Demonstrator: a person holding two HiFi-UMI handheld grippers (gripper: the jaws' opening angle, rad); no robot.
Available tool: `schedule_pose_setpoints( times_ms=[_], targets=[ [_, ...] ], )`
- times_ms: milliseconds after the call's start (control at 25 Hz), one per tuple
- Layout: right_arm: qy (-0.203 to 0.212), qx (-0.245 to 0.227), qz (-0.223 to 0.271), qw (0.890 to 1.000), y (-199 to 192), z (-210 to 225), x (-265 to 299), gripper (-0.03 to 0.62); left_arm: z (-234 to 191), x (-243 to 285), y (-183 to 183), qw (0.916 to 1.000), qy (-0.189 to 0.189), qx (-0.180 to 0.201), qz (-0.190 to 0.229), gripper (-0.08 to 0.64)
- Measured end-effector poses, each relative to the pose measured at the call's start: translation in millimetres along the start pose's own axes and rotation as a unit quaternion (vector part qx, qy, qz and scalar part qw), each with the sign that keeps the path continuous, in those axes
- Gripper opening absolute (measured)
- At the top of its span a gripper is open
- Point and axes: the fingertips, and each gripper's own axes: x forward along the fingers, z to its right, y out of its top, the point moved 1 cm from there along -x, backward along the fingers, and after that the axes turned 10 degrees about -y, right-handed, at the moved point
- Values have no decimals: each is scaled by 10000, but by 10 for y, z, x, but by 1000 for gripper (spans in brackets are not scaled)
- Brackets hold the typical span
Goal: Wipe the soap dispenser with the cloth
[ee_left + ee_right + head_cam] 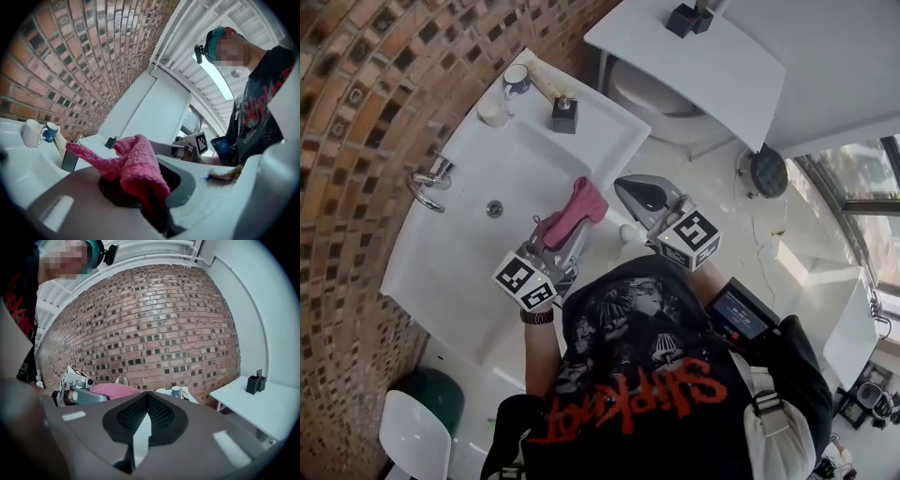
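Observation:
My left gripper [551,232] is shut on a pink cloth [577,209] and holds it over the front right part of the white sink [450,234]. In the left gripper view the cloth [133,159] bunches up out of the jaws of the gripper [143,190]. The soap dispenser [564,114], a small black block with a pump, stands at the sink's back right corner, apart from the cloth; it also shows low at the left as the dispenser [69,160]. My right gripper [622,182] is shut and empty, just right of the cloth. Its closed tips [147,395] point at the brick wall.
A white mug [494,111] and a blue-and-white cup [517,77] stand left of the dispenser. The tap [427,178] juts from the brick wall [356,112]. A white table [694,66] with a black holder [686,19] is at the back right. A white chair [414,436] stands near my left.

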Motion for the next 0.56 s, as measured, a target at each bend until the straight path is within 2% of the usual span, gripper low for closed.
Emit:
schedule_pose_setpoints(
  times_ms=[200,280,400,560],
  targets=[
    [272,105,327,9990,34,71,-350,0,290,286,-51,9994,173,175,-231,58],
    [379,177,454,9981,25,153,-561,0,428,458,-116,9985,371,284,-294,58],
    [530,256,538,9968,-58,360,-958,0,582,760,-218,9910,1195,565,-210,58],
    [740,249,478,9958,-280,722,-1568,0,876,1256,-376,9712,2239,705,419,58]
  ],
)
